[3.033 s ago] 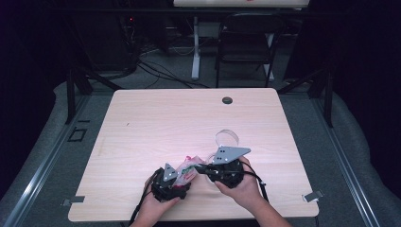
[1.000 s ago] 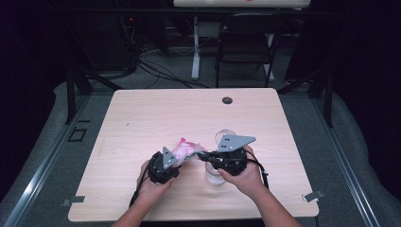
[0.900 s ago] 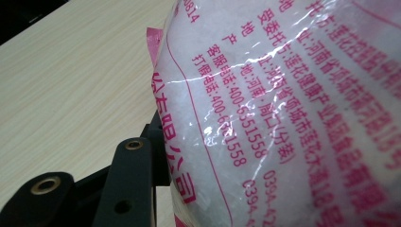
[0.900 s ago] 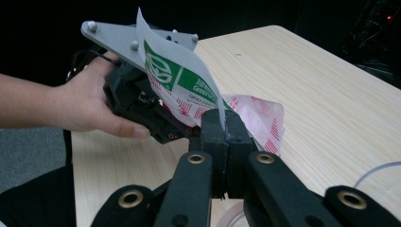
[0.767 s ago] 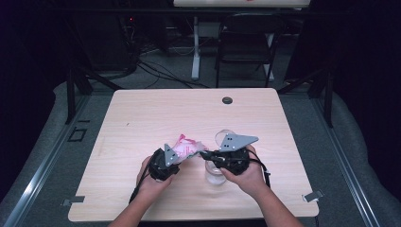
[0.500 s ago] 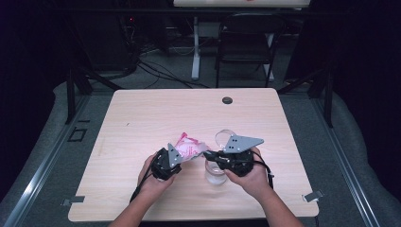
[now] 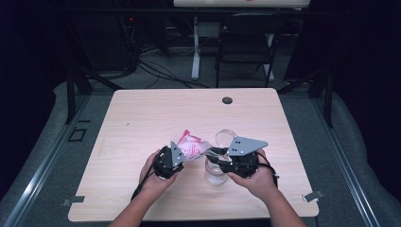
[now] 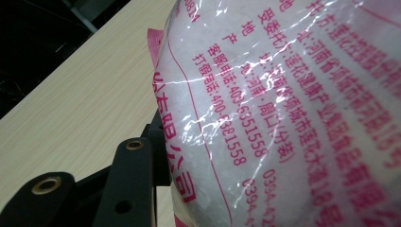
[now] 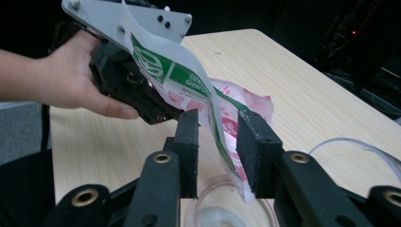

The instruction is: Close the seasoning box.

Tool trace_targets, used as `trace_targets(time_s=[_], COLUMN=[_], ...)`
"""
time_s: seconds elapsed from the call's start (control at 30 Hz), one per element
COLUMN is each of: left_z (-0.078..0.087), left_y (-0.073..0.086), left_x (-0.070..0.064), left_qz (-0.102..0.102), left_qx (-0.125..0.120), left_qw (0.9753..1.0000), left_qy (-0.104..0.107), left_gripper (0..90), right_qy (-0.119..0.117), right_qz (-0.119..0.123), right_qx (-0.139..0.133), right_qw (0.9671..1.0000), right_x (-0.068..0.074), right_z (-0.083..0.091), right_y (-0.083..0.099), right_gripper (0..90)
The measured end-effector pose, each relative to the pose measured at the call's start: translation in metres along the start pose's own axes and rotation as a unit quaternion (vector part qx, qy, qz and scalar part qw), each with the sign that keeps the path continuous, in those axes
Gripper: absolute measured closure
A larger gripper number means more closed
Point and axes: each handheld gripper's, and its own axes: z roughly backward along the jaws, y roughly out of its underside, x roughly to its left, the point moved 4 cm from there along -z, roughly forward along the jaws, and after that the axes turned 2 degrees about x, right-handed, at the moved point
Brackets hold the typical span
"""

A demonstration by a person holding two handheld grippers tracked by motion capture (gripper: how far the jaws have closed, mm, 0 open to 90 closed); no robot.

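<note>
A clear plastic bag [image 7: 191,145] with pink print and white grains is held up between my two grippers. My left gripper [image 7: 182,153] is shut on its left part; in the left gripper view the bag [image 8: 293,109] presses against one black finger [image 8: 132,179]. The bag's lower edge [image 9: 222,137] hangs between the jaws of my right gripper [image 9: 217,142], which stand a little apart, with a gap showing beside the film. Below them is a clear cup [image 9: 222,217] on the table, also in the high view [image 7: 216,175] under my right gripper [image 7: 213,152].
A clear round lid [image 7: 226,137] lies on the wooden table [image 7: 142,123] just behind the right gripper. A dark cable hole [image 7: 227,100] is near the far edge. A chair [image 7: 246,42] and cables stand beyond the table.
Both hands have come up from the front edge with the bag. Over the last second the left gripper has edged right, and the bag's lower edge now sits nearer the cup.
</note>
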Motion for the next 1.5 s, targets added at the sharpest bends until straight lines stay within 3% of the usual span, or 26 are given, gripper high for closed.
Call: trace_targets(time_s=[0.23,0.4,0.67,0.9,1.2,1.5], left_z=[-0.001,-0.001,-0.001,-0.001,-0.001,-0.002], left_y=[0.001,0.000,-0.003,-0.006,-0.012,-0.013], left_x=[0.003,0.004,0.003,0.000,-0.003,-0.005], left_qz=[-0.013,-0.028,-0.039,-0.059,-0.077,-0.084], left_qx=[0.013,0.017,0.018,0.019,0.018,0.019], left_qw=[0.9998,0.9994,0.9989,0.9977,0.9964,0.9958], left_qy=[-0.007,-0.014,-0.019,-0.027,-0.031,-0.032], left_gripper=[57.4,57.4,57.5,57.5,57.5,57.6], right_qy=[0.025,0.042,0.041,0.036,0.027,0.009], right_qz=[0.064,0.112,0.143,0.178,0.191,0.165], right_qx=[0.011,0.017,0.019,0.030,0.037,0.044], right_qw=[0.9976,0.9927,0.9886,0.9829,0.9805,0.9854], right_x=[-0.001,0.002,0.005,0.012,0.018,0.017], right_z=[0.003,0.006,0.006,0.001,-0.007,-0.008], right_y=[-0.002,-0.005,-0.006,-0.006,-0.004,-0.001], right_gripper=[64.0,59.5,58.5,58.9,62.4,76.6])
